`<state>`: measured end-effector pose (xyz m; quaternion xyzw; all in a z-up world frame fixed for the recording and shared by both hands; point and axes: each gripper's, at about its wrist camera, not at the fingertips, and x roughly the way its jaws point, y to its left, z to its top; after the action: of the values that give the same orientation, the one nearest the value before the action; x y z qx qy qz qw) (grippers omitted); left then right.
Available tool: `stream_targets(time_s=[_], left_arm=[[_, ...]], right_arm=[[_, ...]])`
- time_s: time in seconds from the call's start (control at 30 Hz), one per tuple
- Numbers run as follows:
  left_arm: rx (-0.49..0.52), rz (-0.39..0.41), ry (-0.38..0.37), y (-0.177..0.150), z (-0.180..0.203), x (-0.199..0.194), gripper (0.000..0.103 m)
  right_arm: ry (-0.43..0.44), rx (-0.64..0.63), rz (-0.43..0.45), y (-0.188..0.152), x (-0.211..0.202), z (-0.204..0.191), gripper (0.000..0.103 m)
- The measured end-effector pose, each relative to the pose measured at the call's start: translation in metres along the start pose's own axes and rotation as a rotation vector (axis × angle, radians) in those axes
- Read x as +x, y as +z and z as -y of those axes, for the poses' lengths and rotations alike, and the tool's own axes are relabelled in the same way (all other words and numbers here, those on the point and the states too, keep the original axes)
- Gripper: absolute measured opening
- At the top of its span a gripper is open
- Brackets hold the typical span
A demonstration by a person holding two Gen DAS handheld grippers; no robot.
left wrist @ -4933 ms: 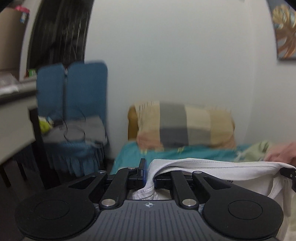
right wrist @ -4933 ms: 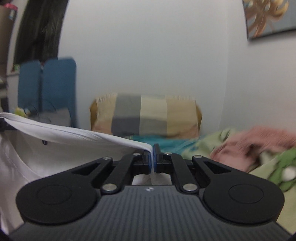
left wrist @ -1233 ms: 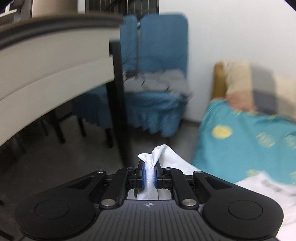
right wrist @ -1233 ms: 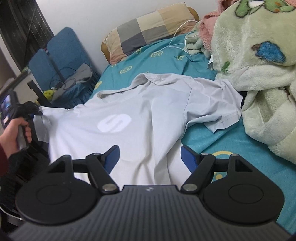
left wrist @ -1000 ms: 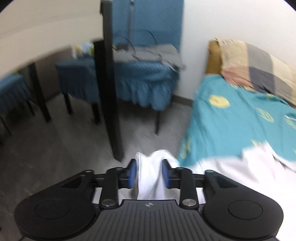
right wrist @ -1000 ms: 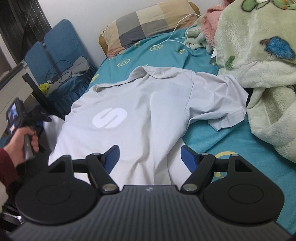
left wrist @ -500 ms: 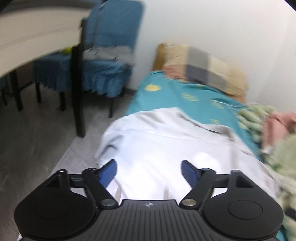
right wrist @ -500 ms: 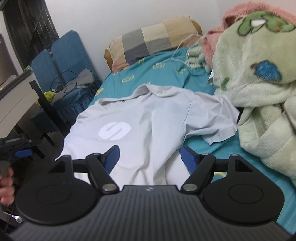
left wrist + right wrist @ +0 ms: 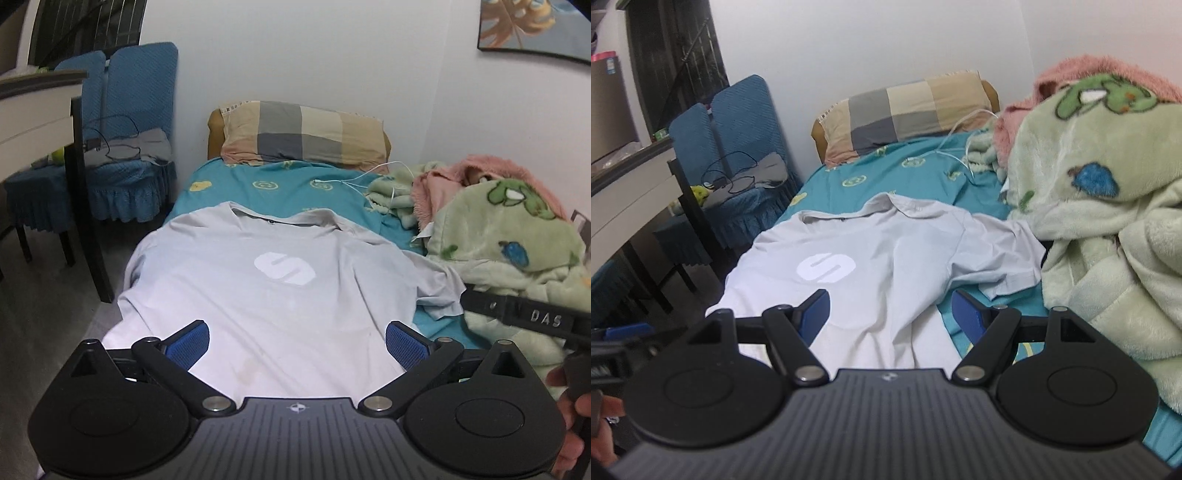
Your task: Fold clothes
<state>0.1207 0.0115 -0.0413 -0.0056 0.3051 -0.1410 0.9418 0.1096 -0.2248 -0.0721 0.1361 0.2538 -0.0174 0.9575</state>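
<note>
desk [image 9: 33, 107] upper left, leg by bed edge | blue chairs [image 9: 133, 122] behind it | L gripper [image 9: 297, 341] jaws wide, holding nothing, over hem | polo shirt [image 9: 258, 291] flat at frame ctr on teal sheet [image 9: 288, 184], left edge hangs off bed | R gripper [image 9: 890, 308] jaws wide, holding nothing | fleece blanket [image 9: 509, 236] right, touching sleeve

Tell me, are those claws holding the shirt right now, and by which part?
Nothing is held. The left claw and the right claw both stand wide open above the grey shirt, which lies spread flat on the bed.
</note>
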Motion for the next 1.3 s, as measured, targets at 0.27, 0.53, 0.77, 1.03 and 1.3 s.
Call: stream_targets(time_s=[0.27, 0.53, 0.77, 1.03, 1.3], left_arm=[[-0.049, 0.000, -0.024, -0.002, -0.017, 0.014, 0.103], [-0.061, -0.011, 0.001, -0.006, -0.023, 0.020, 0.103], [-0.087, -0.034, 0.007, -0.009, -0.026, 0.027, 0.103], [-0.187, -0.071, 0.014, -0.012, -0.036, 0.041, 0.103], [-0.298, -0.119, 0.039, -0.015, -0.053, 0.061, 0.103]], right_arm=[[-0.028, -0.010, -0.011, 0.000, 0.008, 0.000, 0.086], [-0.032, 0.050, -0.053, -0.001, 0.022, 0.008, 0.085], [0.008, 0.170, -0.087, -0.003, 0.032, 0.020, 0.085], [0.170, 0.794, -0.103, -0.040, 0.051, 0.080, 0.086], [0.151, 1.325, -0.005, -0.078, 0.092, 0.130, 0.087]])
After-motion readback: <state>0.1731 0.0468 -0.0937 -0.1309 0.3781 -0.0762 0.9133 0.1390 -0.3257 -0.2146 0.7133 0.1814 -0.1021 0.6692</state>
